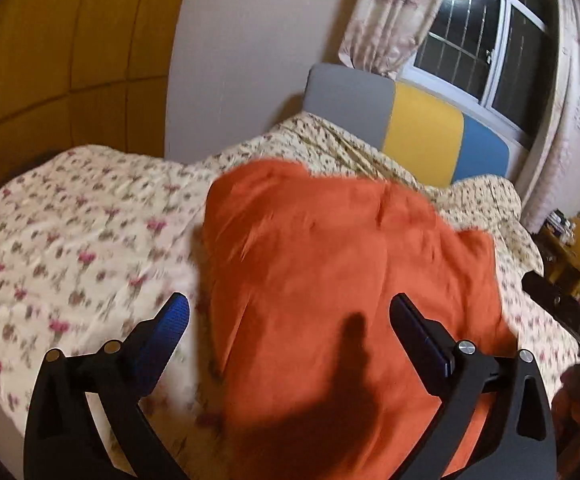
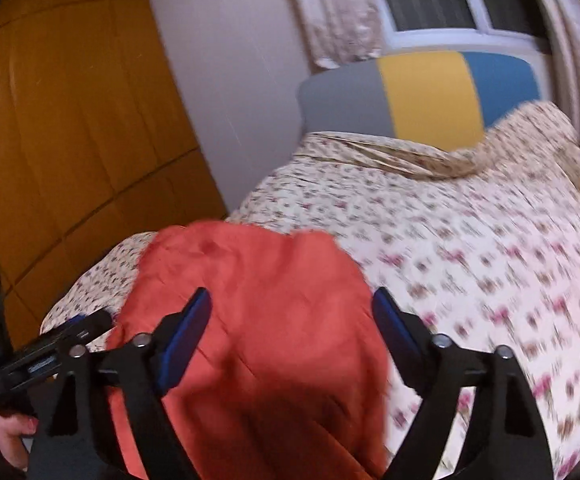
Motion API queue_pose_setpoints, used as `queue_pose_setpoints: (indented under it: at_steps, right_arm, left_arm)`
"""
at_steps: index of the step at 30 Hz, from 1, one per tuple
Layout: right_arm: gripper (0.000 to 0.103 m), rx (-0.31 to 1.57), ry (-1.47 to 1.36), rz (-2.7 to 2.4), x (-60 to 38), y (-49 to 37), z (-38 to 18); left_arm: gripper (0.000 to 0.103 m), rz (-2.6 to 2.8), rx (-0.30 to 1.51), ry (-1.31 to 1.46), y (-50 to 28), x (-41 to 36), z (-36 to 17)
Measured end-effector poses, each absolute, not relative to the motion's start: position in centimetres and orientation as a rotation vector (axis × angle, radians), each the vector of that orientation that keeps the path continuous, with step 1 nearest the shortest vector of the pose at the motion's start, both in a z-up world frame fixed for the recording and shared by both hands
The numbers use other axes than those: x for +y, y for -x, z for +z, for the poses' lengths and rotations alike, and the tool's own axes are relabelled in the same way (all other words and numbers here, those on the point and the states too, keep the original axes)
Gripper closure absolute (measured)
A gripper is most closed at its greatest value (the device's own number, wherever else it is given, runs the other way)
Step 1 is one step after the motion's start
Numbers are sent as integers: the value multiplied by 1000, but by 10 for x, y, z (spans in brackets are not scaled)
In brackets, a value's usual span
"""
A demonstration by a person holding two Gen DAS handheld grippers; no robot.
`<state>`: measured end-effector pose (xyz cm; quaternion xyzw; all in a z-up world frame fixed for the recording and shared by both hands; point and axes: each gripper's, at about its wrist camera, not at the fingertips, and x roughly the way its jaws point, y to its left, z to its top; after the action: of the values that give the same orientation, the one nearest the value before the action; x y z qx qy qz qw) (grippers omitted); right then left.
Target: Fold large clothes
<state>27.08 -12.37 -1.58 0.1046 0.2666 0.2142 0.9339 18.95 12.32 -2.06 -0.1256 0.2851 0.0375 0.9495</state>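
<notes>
Orange-red cloth garment, folded into a rough rectangle, lying on the floral-print quilted bed. Left claw, black with blue pads, above the garment's near edge, jaws spread wide with nothing between them. Right claw likewise over the garment, jaws apart and holding nothing; neither claw's pads press the fabric. Headboard of grey, yellow and blue panels at the far end of the bed, below a curtained window. Wooden wardrobe at left.
</notes>
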Motion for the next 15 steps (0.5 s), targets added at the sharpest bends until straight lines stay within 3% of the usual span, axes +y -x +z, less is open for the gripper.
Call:
queue_pose_setpoints:
  at_steps: [3, 10, 15]
  right_arm:
    - [43, 591, -159, 443, -92, -305, -13]
    - [46, 690, -115, 401, -66, -357, -60]
    - [46, 734, -156, 395, -75, -362, -89]
  left_arm:
    - [3, 119, 592, 253, -221, 116, -8]
    - [3, 223, 730, 91, -291, 96, -35]
    - [3, 206, 734, 90, -302, 91, -55]
